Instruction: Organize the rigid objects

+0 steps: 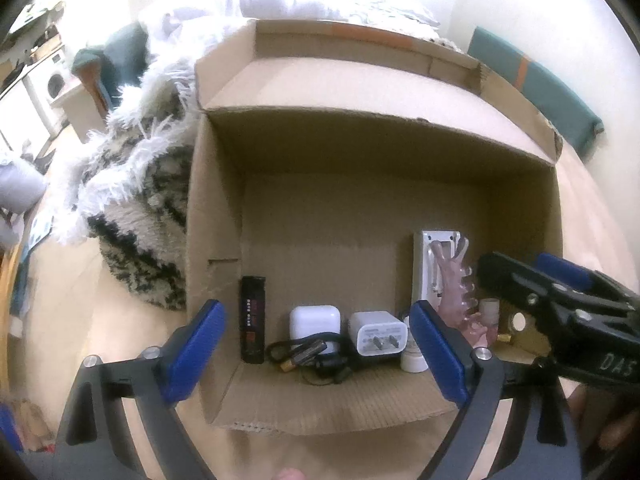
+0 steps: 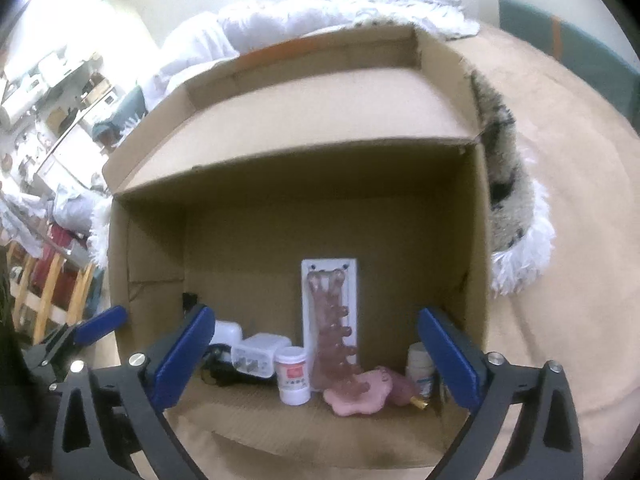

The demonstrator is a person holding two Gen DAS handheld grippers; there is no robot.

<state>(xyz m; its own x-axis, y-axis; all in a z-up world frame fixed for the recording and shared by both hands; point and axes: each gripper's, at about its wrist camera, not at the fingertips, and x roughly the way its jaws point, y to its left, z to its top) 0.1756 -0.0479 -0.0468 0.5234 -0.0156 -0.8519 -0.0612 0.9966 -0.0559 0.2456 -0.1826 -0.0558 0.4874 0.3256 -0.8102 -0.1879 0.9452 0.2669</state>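
An open cardboard box (image 1: 360, 120) (image 2: 280, 152) holds a row of small items along its near side. In the left wrist view these are a black lighter-like stick (image 1: 253, 320), a white earbud case (image 1: 315, 322), a white charger plug (image 1: 378, 334) and a black cable (image 1: 316, 356). The right wrist view shows a small white bottle (image 2: 293, 376), a long pink hair claw (image 2: 330, 332) lying on a white panel (image 2: 352, 280), a pink flower clip (image 2: 356, 394) and another bottle (image 2: 420, 364). My left gripper (image 1: 320, 350) and right gripper (image 2: 318, 354) hover over the box, both open and empty.
A shaggy black-and-white blanket (image 1: 136, 200) (image 2: 516, 216) lies against the box's sides. White bedding (image 2: 320, 12) is piled behind it. A teal cushion (image 1: 552, 84) sits at the far right on the beige surface (image 2: 560, 160). The right gripper's body (image 1: 560, 304) reaches in beside my left one.
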